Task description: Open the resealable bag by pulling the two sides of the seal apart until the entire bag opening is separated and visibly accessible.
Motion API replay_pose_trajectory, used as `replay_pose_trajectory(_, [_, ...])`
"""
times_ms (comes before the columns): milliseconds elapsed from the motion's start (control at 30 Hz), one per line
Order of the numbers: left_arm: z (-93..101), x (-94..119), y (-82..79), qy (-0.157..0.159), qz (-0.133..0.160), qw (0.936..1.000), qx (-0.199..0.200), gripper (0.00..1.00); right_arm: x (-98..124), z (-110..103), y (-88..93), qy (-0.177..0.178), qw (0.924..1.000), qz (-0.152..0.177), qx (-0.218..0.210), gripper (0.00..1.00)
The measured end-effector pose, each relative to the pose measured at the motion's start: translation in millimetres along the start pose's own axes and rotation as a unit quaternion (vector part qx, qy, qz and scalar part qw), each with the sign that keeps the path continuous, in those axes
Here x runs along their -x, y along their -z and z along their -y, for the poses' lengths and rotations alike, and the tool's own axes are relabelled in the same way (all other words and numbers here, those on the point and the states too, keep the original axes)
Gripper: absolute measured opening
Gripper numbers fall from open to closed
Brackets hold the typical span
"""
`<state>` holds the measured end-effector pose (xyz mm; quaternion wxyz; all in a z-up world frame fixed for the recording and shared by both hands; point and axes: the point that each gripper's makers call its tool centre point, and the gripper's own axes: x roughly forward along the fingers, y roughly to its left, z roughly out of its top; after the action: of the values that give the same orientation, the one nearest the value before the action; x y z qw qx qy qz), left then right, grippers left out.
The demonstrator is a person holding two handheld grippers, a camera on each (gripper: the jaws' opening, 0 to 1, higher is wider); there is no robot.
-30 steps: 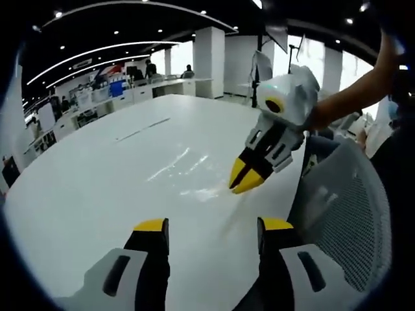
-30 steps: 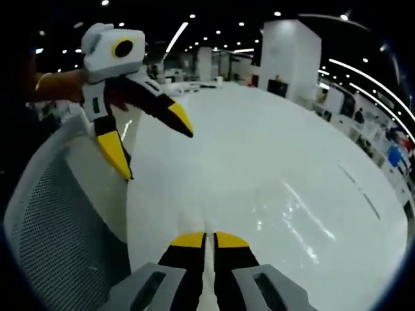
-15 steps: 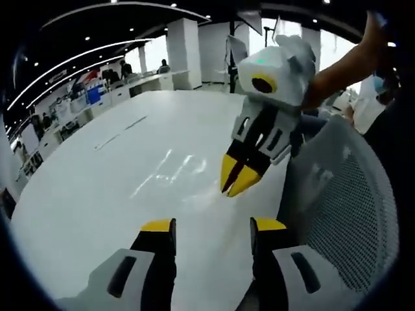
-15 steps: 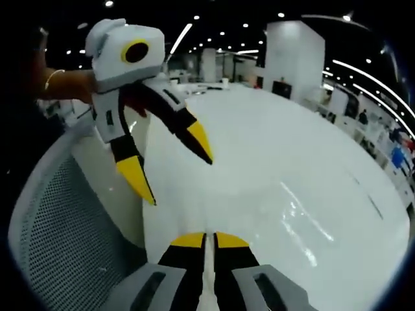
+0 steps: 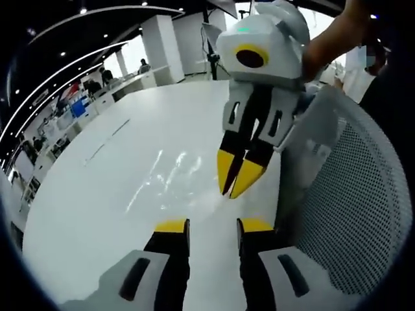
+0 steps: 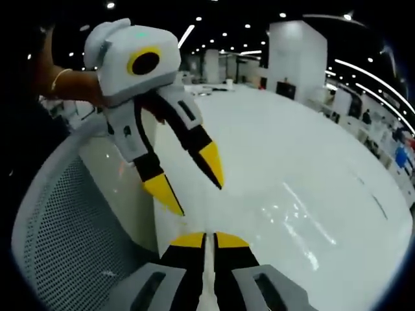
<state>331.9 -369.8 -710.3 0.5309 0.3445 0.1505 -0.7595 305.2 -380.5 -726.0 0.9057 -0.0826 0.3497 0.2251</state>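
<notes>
Nearest me, in the right gripper view, my right gripper (image 6: pixel 209 241) has its jaws pressed nearly together on a thin clear edge that runs up between them; I take this for the top of the bag (image 6: pixel 175 214), a transparent sheet rising off the surface (image 6: pixel 311 168). In the left gripper view, my left gripper (image 5: pixel 213 225) has its jaws parted with nothing between them.

Just beyond, the two grippers are close together. The left one hangs above the bag's edge with its yellow tips spread, pointing down and forward, the wrist angled from the upper left of the right gripper view. The right one, seen from the left gripper view, points steeply down with tips almost touching.

I judge the task barely begun: one side of the seal looks pinched, the other side is not yet taken, and no opening shows. The bag is so clear that I cannot make out its seal.

A mesh chair back (image 5: pixel 350 214) stands beside the surface; office desks lie far behind.
</notes>
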Motion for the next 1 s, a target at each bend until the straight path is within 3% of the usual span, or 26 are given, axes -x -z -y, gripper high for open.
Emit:
replay_pose_trajectory(100, [12.8,-6.5,-2.4,0.026,-0.001,0.9993,-0.028,0.24,-2.5,-8.1,-2.1,-0.010,0.9999,0.003,0.001,0.00])
replay_pose_trajectory(267, [15.1,-8.2,3.1,0.030,-0.017,0.9975,-0.062,0.21,-3.4,-11.1,-1.9,-0.014,0.9999,0.003,0.004,0.00])
replay_pose_trajectory(600, [15.4,-9.2,6.7,0.031,-0.036,0.9919,-0.118,0.03,-5.5,-17.4,-3.1,-0.021,0.9997,0.002,0.010,0.00])
replay_pose_trajectory(1000, [26.3,-10.0,8.0,0.056,-0.038,0.9819,-0.177,0.00,-7.2,-17.5,-3.8,-0.001,0.9984,-0.010,0.055,0.04])
